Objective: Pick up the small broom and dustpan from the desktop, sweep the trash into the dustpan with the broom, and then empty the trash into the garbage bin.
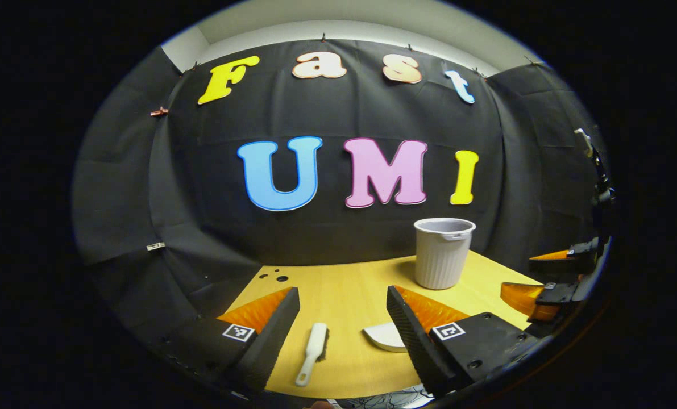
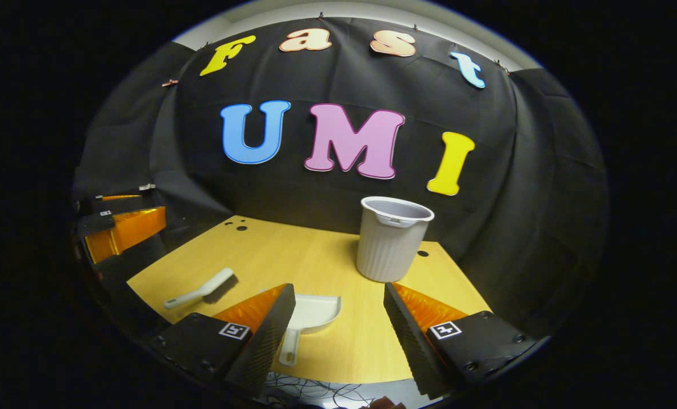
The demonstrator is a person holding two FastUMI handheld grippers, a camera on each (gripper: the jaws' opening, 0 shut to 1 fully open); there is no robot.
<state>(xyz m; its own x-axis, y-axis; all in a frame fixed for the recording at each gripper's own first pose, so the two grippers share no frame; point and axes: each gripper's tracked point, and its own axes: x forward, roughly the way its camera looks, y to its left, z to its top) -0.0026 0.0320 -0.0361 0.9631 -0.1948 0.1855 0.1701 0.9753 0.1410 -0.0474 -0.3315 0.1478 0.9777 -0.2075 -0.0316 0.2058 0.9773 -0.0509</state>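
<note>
The left gripper hangs wide open and empty above the small broom, which lies flat on the desktop, handle toward the near edge, probably for an easy grab. The right gripper, equally open and empty, frames the dustpan. Behind stands the garbage bin, upright, near enough for tipping. No trash is discernible.

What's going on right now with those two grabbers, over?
Left gripper open above the broom. Right gripper open above the dustpan. Both tools lying on the table, untouched. Bin upright behind them, nothing blocking.
</note>
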